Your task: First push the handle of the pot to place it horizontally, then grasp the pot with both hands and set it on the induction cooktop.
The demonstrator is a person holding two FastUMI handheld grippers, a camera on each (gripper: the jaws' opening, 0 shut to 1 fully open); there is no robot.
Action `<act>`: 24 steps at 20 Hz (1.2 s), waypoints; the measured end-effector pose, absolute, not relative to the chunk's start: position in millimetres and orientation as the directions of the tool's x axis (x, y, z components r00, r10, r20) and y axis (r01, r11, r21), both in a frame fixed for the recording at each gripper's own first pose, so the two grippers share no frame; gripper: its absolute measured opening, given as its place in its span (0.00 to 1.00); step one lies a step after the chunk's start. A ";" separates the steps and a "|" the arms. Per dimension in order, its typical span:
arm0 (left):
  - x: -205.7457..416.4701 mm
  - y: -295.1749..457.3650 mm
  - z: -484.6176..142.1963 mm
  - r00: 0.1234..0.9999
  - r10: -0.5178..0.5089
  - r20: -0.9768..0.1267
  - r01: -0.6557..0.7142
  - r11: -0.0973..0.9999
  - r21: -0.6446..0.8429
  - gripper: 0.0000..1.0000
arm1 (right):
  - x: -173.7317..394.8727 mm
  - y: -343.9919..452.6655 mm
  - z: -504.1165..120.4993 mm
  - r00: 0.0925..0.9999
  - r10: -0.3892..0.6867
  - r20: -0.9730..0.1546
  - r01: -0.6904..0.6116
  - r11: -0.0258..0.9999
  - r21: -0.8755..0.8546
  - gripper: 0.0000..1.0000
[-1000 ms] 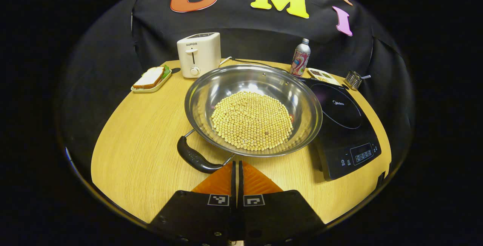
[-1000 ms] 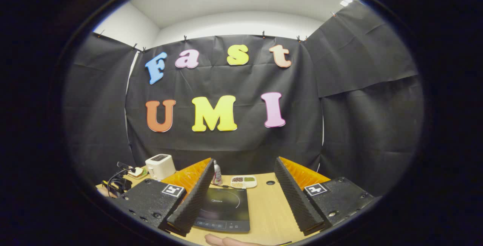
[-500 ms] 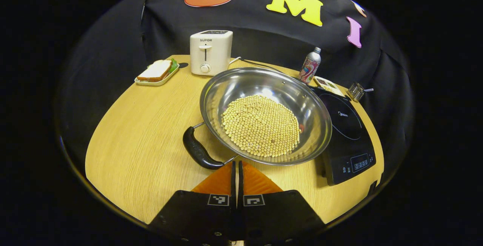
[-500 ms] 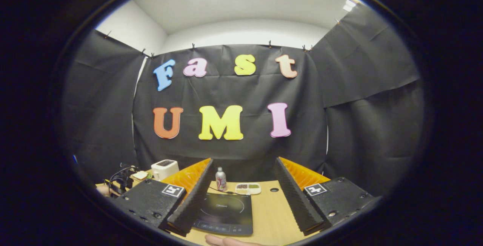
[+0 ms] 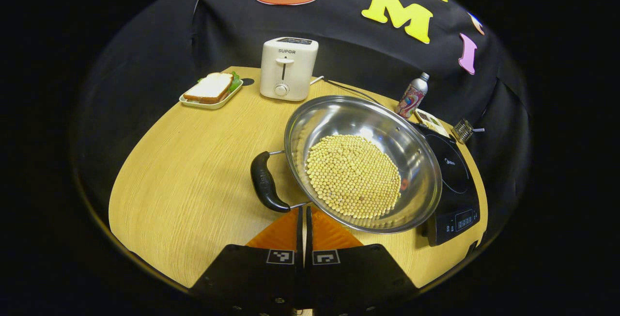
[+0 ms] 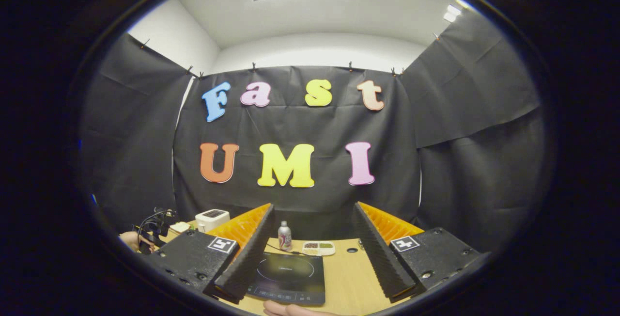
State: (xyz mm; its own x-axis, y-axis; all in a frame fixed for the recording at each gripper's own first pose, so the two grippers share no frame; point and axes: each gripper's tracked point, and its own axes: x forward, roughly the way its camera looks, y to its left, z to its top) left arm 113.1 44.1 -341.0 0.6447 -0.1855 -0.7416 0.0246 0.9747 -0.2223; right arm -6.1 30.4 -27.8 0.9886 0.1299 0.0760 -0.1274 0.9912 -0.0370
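A wide steel pot (image 5: 387,127) holding several yellow beans (image 5: 354,176) stands on the wooden table (image 5: 184,180). Its black side handle (image 5: 264,187) points toward the left of the left gripper view. My left gripper (image 5: 304,212) is shut, its tips right by the near end of that handle and the pot's near rim. The black induction cooktop (image 5: 455,180) lies just right of the pot, partly under its rim, and is also in the right gripper view as the cooktop (image 6: 289,277). My right gripper (image 6: 312,250) is held open above the cooktop, nothing between its fingers.
A white toaster (image 5: 288,69) and a sandwich on a tray (image 5: 212,90) stand at the back left. A drink can (image 5: 412,97), a small dish (image 5: 431,121) and a metal strainer (image 5: 464,130) sit behind the cooktop. Part of a hand (image 6: 290,310) lies at the bottom of the right gripper view.
The pot's handle has swung from the near left round toward the left, and the pot has shifted right in the left gripper view. The right gripper view has tilted slightly upward.
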 end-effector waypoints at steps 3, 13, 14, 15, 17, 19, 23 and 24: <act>123.0 53.9 -343.0 0.640 -0.178 -0.747 0.015 0.976 -0.219 0.00 | -6.1 31.1 -31.1 0.989 0.130 0.075 -0.127 0.991 -0.045 0.96; 153.5 71.6 -350.4 0.627 -0.122 -0.770 -0.017 0.985 -0.169 0.00 | 8.9 37.1 -49.2 0.990 0.133 0.049 -0.131 0.990 -0.048 0.96; 156.4 71.9 -352.0 0.625 -0.121 -0.771 -0.019 0.985 -0.170 0.00 | 11.3 37.7 -51.3 0.990 0.132 0.042 -0.130 0.990 -0.048 0.96; 158.6 73.1 -352.7 0.623 -0.118 -0.773 -0.023 0.985 -0.169 0.00 | 12.6 38.7 -53.5 0.991 0.132 0.034 -0.130 0.990 -0.049 0.96; 165.0 75.5 -354.3 0.625 -0.111 -0.773 -0.029 0.986 -0.165 0.00 | 16.1 41.3 -56.8 0.991 0.131 0.020 -0.130 0.990 -0.051 0.96; 171.4 80.1 -353.4 0.635 -0.100 -0.766 -0.032 0.987 -0.155 0.00 | 18.6 42.1 -58.1 0.992 0.128 0.013 -0.127 0.990 -0.053 0.96; 178.3 85.5 -348.0 0.657 -0.085 -0.749 -0.045 0.987 -0.151 0.10 | 23.2 47.1 -60.2 0.993 0.122 0.007 -0.121 0.991 -0.058 0.96; 176.6 86.1 -345.2 0.665 -0.084 -0.742 -0.047 0.987 -0.154 0.00 | 24.7 48.0 -60.5 0.993 0.118 0.003 -0.117 0.991 -0.060 0.96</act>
